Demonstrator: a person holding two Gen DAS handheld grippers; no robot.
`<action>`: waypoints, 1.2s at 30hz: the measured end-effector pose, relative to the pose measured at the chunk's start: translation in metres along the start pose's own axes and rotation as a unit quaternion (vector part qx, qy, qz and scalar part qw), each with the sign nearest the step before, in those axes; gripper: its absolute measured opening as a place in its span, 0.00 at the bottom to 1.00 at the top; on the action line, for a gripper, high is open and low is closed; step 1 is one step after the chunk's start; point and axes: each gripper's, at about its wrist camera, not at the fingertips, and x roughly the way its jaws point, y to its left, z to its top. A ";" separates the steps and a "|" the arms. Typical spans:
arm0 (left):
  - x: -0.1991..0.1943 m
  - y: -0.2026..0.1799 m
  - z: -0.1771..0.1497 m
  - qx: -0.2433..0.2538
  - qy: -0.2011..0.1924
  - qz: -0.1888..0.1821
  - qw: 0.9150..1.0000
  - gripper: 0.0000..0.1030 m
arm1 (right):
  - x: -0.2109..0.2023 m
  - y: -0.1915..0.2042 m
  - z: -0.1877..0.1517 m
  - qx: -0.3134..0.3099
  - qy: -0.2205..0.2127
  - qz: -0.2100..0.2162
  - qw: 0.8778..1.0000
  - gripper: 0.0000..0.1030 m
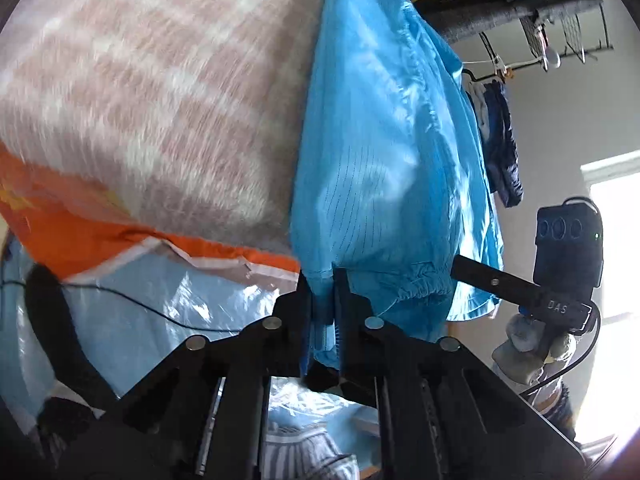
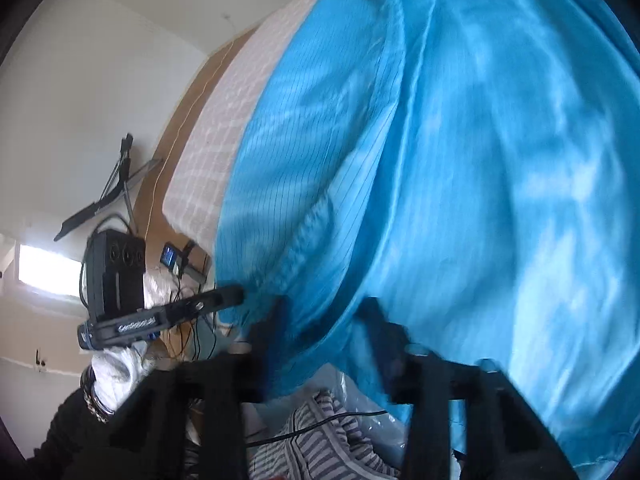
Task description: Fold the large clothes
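Note:
A bright blue pinstriped garment (image 1: 384, 152) hangs over the edge of a bed with a pink-and-white checked cover (image 1: 140, 100). In the left wrist view my left gripper (image 1: 322, 280) is shut on a narrow fold at the garment's lower hem. One of the right gripper's fingers (image 1: 492, 280) reaches into the same hem from the right, by an elastic cuff (image 1: 416, 292). In the blurred right wrist view the blue garment (image 2: 480, 180) fills most of the picture. My right gripper (image 2: 326, 312) has its fingers apart, with a thick fold of the fabric running between them.
Orange and pale blue plastic wrapping (image 1: 80, 232) lies below the bed's edge, crossed by a thin black cable (image 1: 140, 304). Grey striped cloth (image 2: 320, 440) lies under the grippers. A clothes rack (image 1: 560, 32) with dark hanging garments (image 1: 500, 152) stands at the far right beside a bright window (image 1: 616, 240).

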 end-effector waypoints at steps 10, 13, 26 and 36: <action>-0.015 -0.005 -0.002 0.035 -0.016 0.058 0.998 0.02 | 0.022 0.014 0.000 -0.005 0.003 0.011 1.000 0.01; -0.014 -0.009 -0.004 0.051 -0.023 0.076 0.996 0.03 | 0.018 0.026 -0.001 -0.036 -0.004 -0.005 0.999 0.06; -0.064 -0.076 -0.027 0.167 -0.142 0.131 0.967 0.21 | -0.075 0.033 -0.036 -0.121 -0.148 -0.097 0.977 0.59; -0.029 -0.171 -0.041 0.243 -0.127 0.059 0.960 0.21 | -0.173 -0.019 -0.057 -0.067 -0.238 -0.141 0.959 0.76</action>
